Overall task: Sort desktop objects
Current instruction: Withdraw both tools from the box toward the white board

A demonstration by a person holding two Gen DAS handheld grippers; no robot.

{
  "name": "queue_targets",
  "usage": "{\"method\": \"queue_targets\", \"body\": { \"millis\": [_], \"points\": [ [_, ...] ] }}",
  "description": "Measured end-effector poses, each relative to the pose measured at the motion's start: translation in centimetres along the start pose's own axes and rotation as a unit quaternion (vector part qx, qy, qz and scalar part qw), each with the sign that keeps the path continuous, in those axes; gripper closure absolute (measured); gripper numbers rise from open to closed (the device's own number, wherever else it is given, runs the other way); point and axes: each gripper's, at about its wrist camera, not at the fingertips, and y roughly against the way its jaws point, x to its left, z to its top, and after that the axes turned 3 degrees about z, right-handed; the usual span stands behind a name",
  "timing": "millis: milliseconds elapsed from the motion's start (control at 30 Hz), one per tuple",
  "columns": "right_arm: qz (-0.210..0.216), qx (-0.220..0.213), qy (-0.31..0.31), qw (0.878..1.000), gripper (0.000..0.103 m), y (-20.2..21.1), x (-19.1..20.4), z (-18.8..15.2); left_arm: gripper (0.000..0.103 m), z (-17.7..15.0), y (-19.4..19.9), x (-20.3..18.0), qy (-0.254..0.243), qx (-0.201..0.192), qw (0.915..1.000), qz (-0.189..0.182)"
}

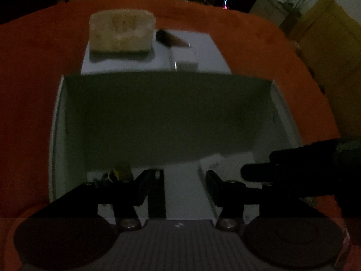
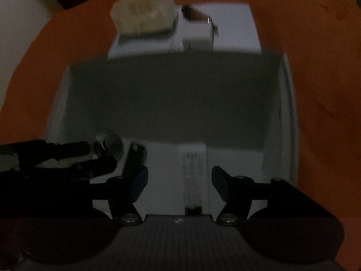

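**Lifting clear of the sorting box**

Lifting out of the white box (image 1: 56,135), you have both tools empty — the left hand-held gripper (image 1: 185,187) and right hand-held gripper (image 2: 179,185) stand open, nothing between the jaws. A pale strip (image 2: 195,169) lies on the box floor. Beyond, a sponge-like block (image 1: 121,32) waits on the orange desk (image 1: 33,67) — rise straight, clearing the walls.
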Motion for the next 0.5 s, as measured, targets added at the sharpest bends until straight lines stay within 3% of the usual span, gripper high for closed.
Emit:
{"method": "queue_targets", "body": {
  "millis": [300,367,500],
  "points": [
    [-0.008,-0.016,-0.025,1.000,0.037,2.6,-2.4,7.0,0.054,4.4,0.6,2.3,0.010,-0.029,0.9994,0.014],
    [-0.019,-0.021,-0.026,0.999,0.036,2.1,-2.5,8.9,0.041,5.7,0.7,2.4,0.004,-0.044,0.9988,0.021],
    [-0.031,-0.027,-0.029,0.999,0.036,1.0,-2.9,12.0,0.039,8.8,0.1,1.5,-0.015,-0.060,0.9977,0.028]
  ]
}}
